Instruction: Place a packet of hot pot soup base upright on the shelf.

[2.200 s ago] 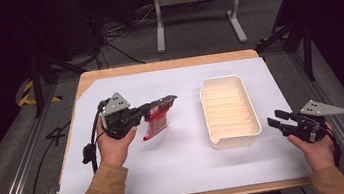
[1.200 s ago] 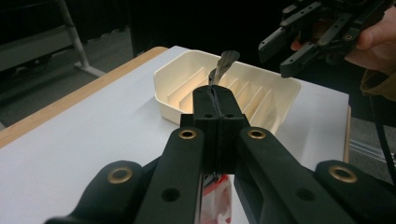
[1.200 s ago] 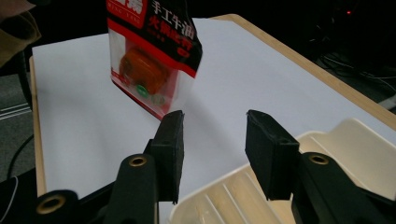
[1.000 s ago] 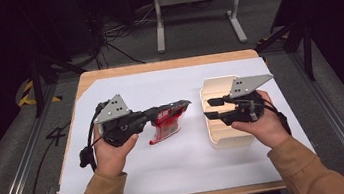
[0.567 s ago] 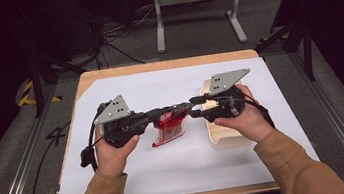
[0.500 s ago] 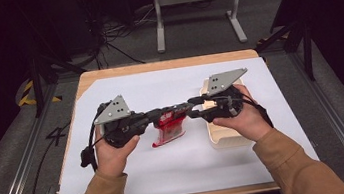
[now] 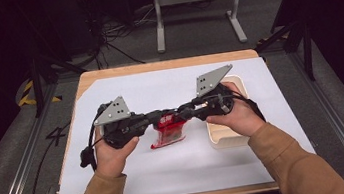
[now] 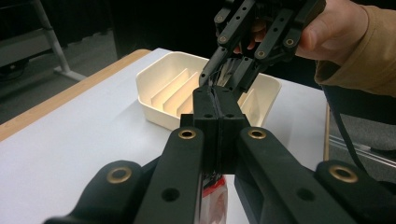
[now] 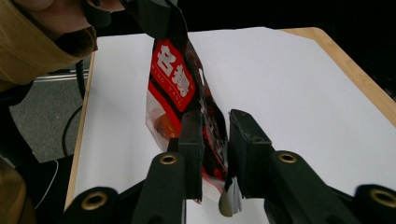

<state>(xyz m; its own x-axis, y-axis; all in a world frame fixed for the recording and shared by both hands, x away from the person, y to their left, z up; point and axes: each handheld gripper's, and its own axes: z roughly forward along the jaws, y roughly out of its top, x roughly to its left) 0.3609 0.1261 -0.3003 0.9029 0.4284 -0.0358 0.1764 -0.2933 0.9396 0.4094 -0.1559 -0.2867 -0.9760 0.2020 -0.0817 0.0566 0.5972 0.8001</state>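
**Snack pouch held between both grippers, right one taking its edge**

Pouch [image 7: 168, 130] is a red and clear snack packet, hanging above the surface near its centre, about 9 o'clock from the white tray [image 7: 229, 132]. Tray has ribbed dividers and sits at the 3 o'clock side of the white sheet [image 7: 170, 173].

Left gripper [image 7: 155, 119]: jaws together, clamped on the top edge of the pouch; the bag hangs below them. In the left gripper view the jaws meet flush with film pinched in the seam.

Right gripper [image 9: 215, 154]: jaws have just been closing. The pouch's side edge sits between them; near pad looks to be on the film, a slim gap on the other side. Read as not yet fully pinched.

Handling, my read:
- Light, thin flexible film. Sags and twists under its own weight.
- Glossy, so likely slippery; grip the flat sealed margin, not the bulged middle.
- Contents look soft or breakable; squeezing the belly risks crushing them.
- Two grips on opposite edges keep it taut. Pulling apart hard could tear the seal.
- Best hold for the right: side seam near the top, opposite the left's hold.
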